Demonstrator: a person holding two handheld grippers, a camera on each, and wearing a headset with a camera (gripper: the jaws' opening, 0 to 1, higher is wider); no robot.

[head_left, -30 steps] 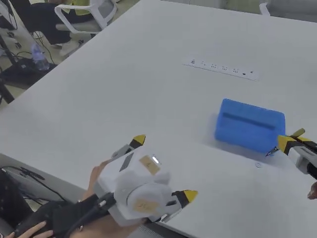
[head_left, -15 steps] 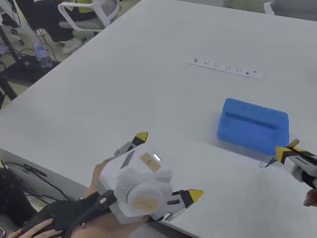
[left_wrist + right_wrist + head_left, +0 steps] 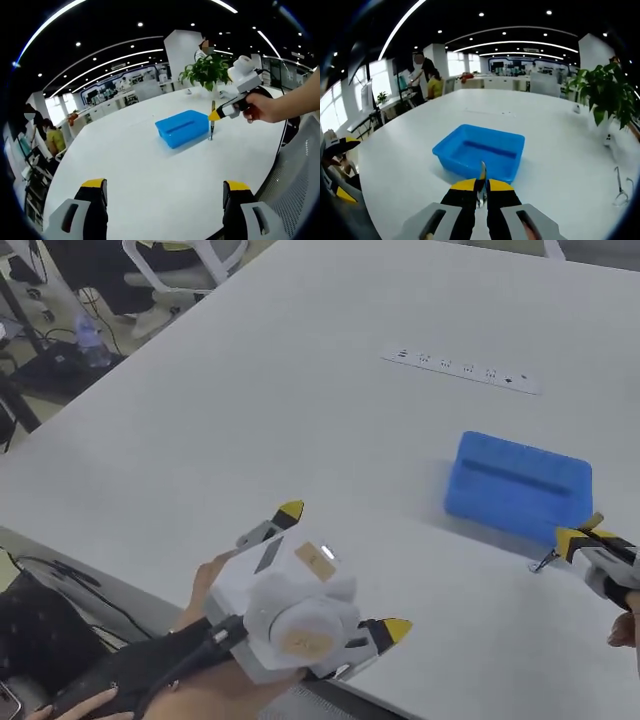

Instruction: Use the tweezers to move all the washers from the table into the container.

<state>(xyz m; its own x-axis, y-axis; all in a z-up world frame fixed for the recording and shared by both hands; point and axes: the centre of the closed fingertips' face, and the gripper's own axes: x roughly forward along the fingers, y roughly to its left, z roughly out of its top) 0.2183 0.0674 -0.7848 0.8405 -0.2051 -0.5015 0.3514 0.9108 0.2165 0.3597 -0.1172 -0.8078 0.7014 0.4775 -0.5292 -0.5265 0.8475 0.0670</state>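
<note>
Tweezers pinched in right hand-held gripper, tips near blue container; left hand-held gripper spread wide.

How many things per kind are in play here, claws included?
Blue container: 1
Tweezers: 1
Power strip: 1
Claws: 2 (left claw open, right claw shut on the tweezers)
Total: 5
</note>
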